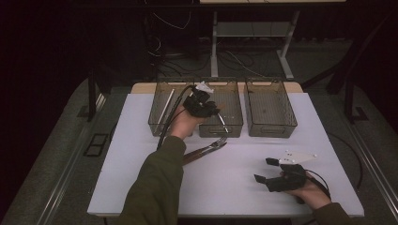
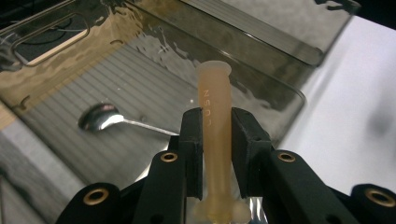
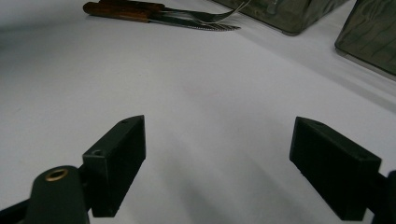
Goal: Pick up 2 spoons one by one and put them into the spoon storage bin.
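A tan handle (image 2: 214, 140) is clamped in the left gripper (image 1: 202, 106), its long axis running along the jaws, directly over the middle of 3 bins (image 2: 280, 88), a spoon (image 2: 100, 116) below; the right gripper (image 3: 219, 168) rests open on the near table (image 3: 196, 88).

The high view looks forward and down over the whole white table (image 1: 225, 183) from afar. The left gripper view peers closely down into the middle bin (image 2: 154, 88). The right gripper view skims low across the table, sharing the fork (image 3: 205, 15) and bins.
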{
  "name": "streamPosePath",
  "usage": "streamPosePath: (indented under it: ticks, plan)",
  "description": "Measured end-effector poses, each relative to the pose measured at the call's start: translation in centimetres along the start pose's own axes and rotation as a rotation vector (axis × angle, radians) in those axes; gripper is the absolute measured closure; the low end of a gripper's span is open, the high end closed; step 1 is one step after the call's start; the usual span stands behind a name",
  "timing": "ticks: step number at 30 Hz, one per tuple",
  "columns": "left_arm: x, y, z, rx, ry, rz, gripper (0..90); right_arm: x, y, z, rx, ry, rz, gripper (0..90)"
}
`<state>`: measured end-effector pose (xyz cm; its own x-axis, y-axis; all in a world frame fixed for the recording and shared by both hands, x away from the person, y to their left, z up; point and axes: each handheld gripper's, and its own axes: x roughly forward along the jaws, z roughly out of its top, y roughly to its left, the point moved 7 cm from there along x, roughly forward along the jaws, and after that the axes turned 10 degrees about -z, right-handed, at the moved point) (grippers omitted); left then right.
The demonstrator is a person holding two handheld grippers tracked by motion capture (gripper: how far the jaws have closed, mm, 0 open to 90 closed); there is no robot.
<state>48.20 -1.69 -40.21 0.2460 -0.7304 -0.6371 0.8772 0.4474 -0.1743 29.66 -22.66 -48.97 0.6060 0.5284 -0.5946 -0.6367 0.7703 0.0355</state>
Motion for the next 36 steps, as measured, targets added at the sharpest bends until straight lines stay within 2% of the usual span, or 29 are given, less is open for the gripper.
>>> streamPosePath:
  ticks: [4, 8, 11, 13, 14, 17, 20, 28, 31, 36]
  plan:
    - [1.7, 0.5, 0.8, 0.003, 0.025, 0.005, 74.8, 0.0, 0.0, 0.0, -0.007, -0.003, 0.001, 18.5]
    - [3.1, 0.8, 1.1, -0.016, 0.034, 0.026, 73.3, -0.1, 0.1, 0.1, -0.006, -0.007, 0.003, 18.5]
    - [3.2, 0.8, 1.1, -0.023, 0.023, 0.025, 57.5, -0.2, 0.1, 0.1, -0.005, -0.008, 0.006, 18.5]
    - [2.7, 0.7, 0.9, -0.018, 0.021, 0.022, 53.7, -0.2, 0.0, 0.1, -0.005, -0.012, 0.007, 18.5]
    - [2.4, 0.7, 0.8, -0.017, 0.006, 0.016, 51.7, -0.2, 0.0, 0.1, -0.005, -0.012, 0.007, 18.5]
    - [1.5, 0.3, 0.3, -0.036, -0.012, 0.002, 43.8, -0.2, 0.1, 0.1, -0.007, -0.012, 0.008, 18.5]
    - [0.3, -0.2, -0.4, -0.020, -0.028, 0.005, 38.8, -0.1, 0.1, 0.2, -0.008, -0.007, 0.010, 18.5]
    - [-2.6, -2.2, -2.1, 0.000, -0.075, -0.026, 32.1, -0.1, 0.1, 0.3, -0.003, -0.013, 0.014, 18.5]
    - [-3.2, -2.8, -2.4, 0.000, -0.102, -0.030, 31.3, -0.1, 0.1, 0.3, -0.003, -0.012, 0.014, 18.5]
    - [-4.0, -4.1, -3.7, 0.020, -0.104, -0.051, 29.2, 0.0, 0.2, 0.2, -0.008, -0.009, 0.015, 18.5]
